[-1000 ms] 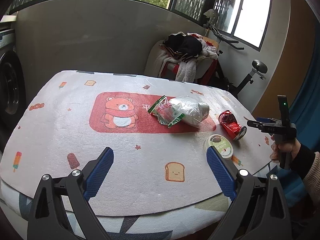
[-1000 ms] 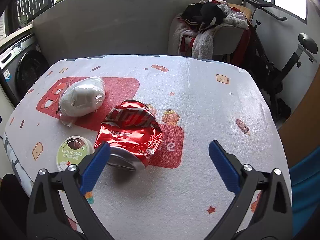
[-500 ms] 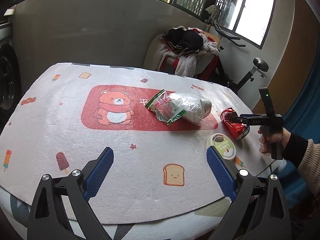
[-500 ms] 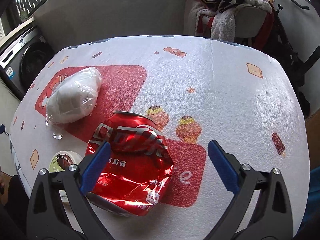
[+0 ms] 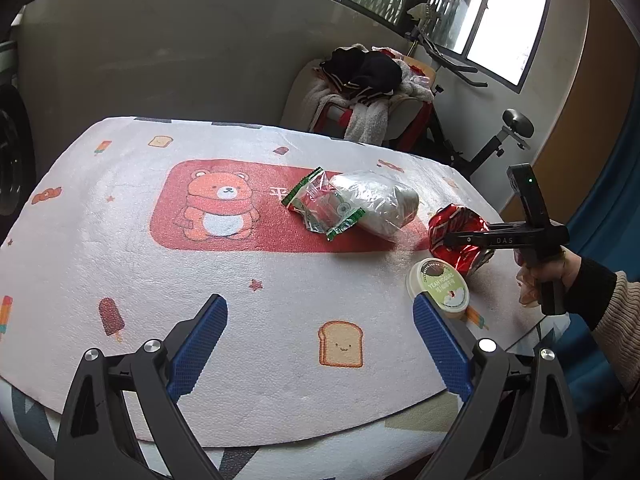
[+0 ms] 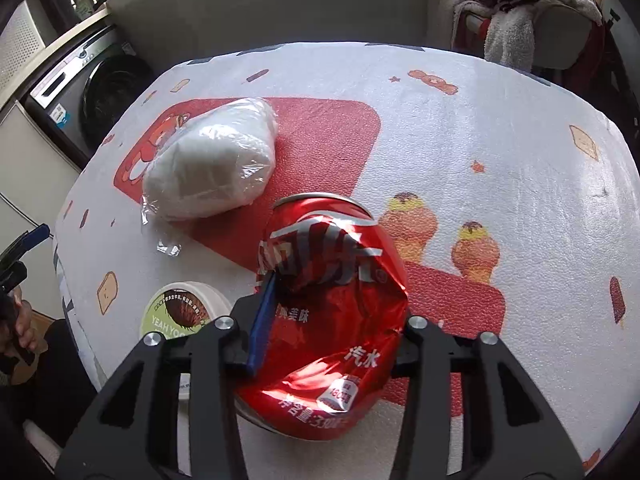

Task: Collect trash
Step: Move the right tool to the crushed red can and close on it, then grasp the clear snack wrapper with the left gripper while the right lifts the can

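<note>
A crushed red soda can (image 6: 332, 280) lies on the bear-print mat (image 6: 480, 120). My right gripper (image 6: 334, 292) is closing on it: the blue left pad (image 6: 264, 312) presses the can's side, and the can hides the other pad. The left wrist view shows the same can (image 5: 456, 216) under the right gripper (image 5: 452, 238), which a hand holds. A green-lidded yogurt cup (image 5: 438, 286) sits just beside the can. Farther left are a white plastic-wrapped bundle (image 5: 376, 204) and a clear green-edged wrapper (image 5: 320, 208). My left gripper (image 5: 320, 332) hangs open over the mat's near edge, holding nothing.
A chair heaped with clothes (image 5: 368, 92) and an exercise bike (image 5: 496, 140) stand behind the table. A washing machine (image 6: 100, 92) is off the table's far left side in the right wrist view. The mat's near edge (image 5: 280, 436) curves just below my left gripper.
My right gripper came down over the red can and its jaws went from wide apart to clamped on the can's sides. The left gripper barely shifted and stays open.
</note>
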`<move>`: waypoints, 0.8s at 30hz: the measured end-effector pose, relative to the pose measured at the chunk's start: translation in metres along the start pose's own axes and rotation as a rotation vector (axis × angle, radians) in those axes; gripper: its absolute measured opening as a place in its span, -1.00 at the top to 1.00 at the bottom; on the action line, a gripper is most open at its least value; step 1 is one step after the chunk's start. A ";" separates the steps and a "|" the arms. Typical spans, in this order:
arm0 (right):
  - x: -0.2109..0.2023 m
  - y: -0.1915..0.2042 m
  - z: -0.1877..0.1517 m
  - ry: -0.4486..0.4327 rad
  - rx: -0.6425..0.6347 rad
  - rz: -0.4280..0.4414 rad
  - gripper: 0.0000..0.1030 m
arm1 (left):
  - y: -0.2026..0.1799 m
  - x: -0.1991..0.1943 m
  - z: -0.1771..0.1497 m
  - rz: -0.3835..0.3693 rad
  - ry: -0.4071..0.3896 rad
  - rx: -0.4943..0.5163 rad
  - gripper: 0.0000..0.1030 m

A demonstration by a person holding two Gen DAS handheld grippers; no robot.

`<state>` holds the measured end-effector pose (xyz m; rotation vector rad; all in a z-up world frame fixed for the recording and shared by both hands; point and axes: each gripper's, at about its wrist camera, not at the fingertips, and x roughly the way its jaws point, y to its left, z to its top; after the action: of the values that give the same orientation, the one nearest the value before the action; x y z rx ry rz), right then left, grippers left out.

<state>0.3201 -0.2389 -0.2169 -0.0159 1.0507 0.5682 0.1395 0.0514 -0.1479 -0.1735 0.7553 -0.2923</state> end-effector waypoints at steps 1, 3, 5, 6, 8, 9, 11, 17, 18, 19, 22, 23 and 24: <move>-0.005 0.001 -0.001 -0.022 0.011 0.005 0.61 | 0.001 0.001 0.001 -0.001 0.002 0.000 -0.78; -0.014 0.004 -0.004 -0.070 0.021 0.009 0.74 | 0.004 0.002 0.003 -0.007 0.008 -0.009 -0.78; -0.022 0.006 -0.006 -0.107 0.029 -0.016 0.77 | 0.007 0.007 0.007 -0.022 0.017 -0.032 -0.78; -0.025 0.005 -0.008 -0.124 0.035 -0.039 0.77 | 0.009 0.010 0.011 -0.029 0.025 -0.048 -0.78; -0.033 0.002 -0.011 -0.167 0.059 -0.068 0.77 | 0.016 0.016 0.021 -0.041 0.031 -0.099 -0.78; -0.036 -0.001 -0.013 -0.191 0.080 -0.070 0.77 | 0.020 0.019 0.027 -0.053 0.032 -0.134 -0.78; -0.042 -0.005 -0.016 -0.230 0.112 -0.093 0.77 | 0.026 0.030 0.041 -0.080 0.033 -0.200 -0.78; -0.048 -0.005 -0.025 -0.276 0.145 -0.162 0.77 | 0.031 0.086 0.080 -0.140 0.102 -0.341 -0.58; -0.048 -0.005 -0.027 -0.278 0.148 -0.160 0.77 | 0.032 0.097 0.084 -0.146 0.117 -0.380 -0.52; -0.049 -0.005 -0.029 -0.280 0.150 -0.157 0.77 | 0.034 0.107 0.087 -0.156 0.129 -0.415 -0.45; -0.053 -0.005 -0.035 -0.291 0.157 -0.148 0.77 | 0.037 0.134 0.093 -0.167 0.153 -0.495 -0.29; -0.054 -0.006 -0.036 -0.291 0.160 -0.144 0.77 | 0.038 0.142 0.095 -0.163 0.158 -0.512 -0.28; -0.055 -0.006 -0.038 -0.291 0.161 -0.141 0.77 | 0.039 0.149 0.096 -0.165 0.164 -0.526 -0.28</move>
<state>0.2715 -0.2784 -0.1923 0.1297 0.8013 0.3441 0.3162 0.0450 -0.1857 -0.7185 0.9722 -0.2612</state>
